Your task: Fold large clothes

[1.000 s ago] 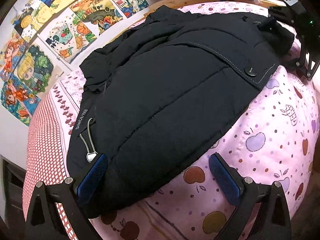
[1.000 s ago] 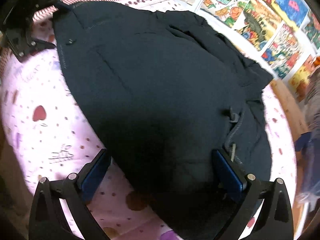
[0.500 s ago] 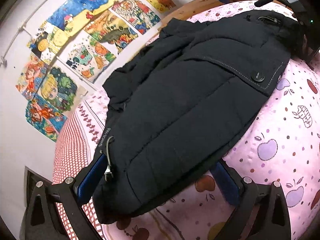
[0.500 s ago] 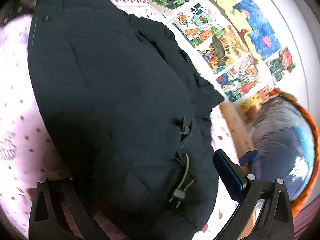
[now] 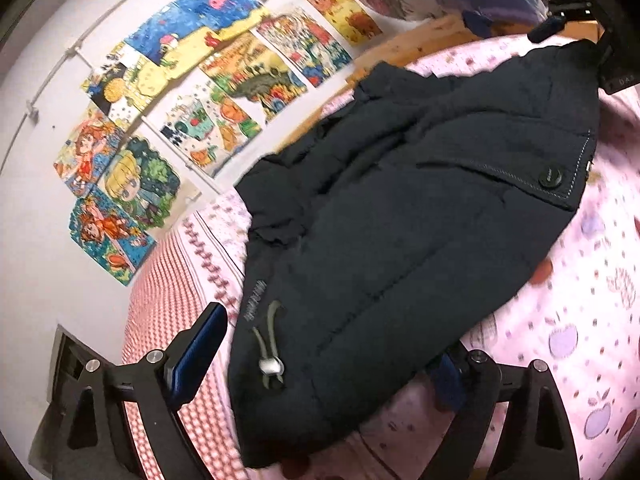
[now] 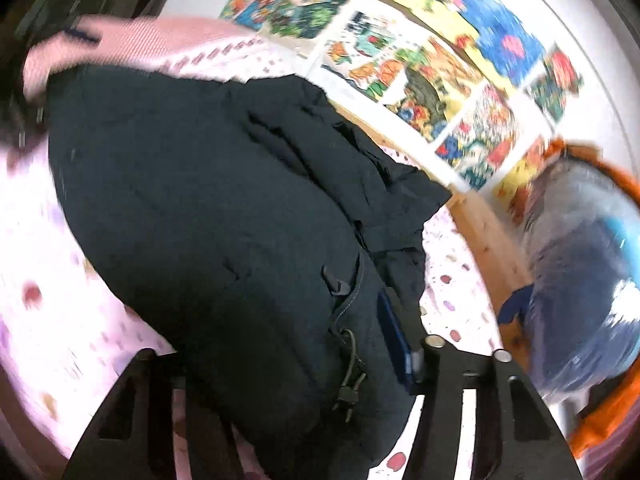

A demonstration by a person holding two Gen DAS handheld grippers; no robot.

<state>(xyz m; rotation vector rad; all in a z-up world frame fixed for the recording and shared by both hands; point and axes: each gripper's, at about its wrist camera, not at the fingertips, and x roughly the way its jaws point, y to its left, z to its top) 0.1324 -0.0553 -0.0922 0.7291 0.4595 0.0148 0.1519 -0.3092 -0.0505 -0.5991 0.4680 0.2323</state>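
A dark padded jacket (image 5: 400,232) lies spread on a bed with a pink, fruit-printed sheet (image 5: 592,320), its hem toward the two tools.

Change noted: a second ago both tools stood wide open at the hem with the jacket flat. Now the left gripper (image 5: 324,360) has the hem corner with the drawstring toggle (image 5: 270,366) between its fingers. They are closing but remain wide, and the left blue pad (image 5: 200,352) stands clear of the cloth, so no grip is made on this side. The right gripper (image 6: 280,364) has closed much further. Its right blue pad (image 6: 394,340) presses against the jacket's edge and the cloth bunches thickly between the fingers; the opposite finger is hidden under the fabric. I judge this a grip on the hem. The hem appears raised off the sheet on both sides.

Meaning for the task: the fold of hem toward collar appears to be starting, with the right side ahead of the left.

Containers: a clear plastic bag (image 6: 580,280) at the bed's end holds bundled blue and grey fabric; its contents cannot be identified further. Drawings (image 5: 192,100) cover the wall.
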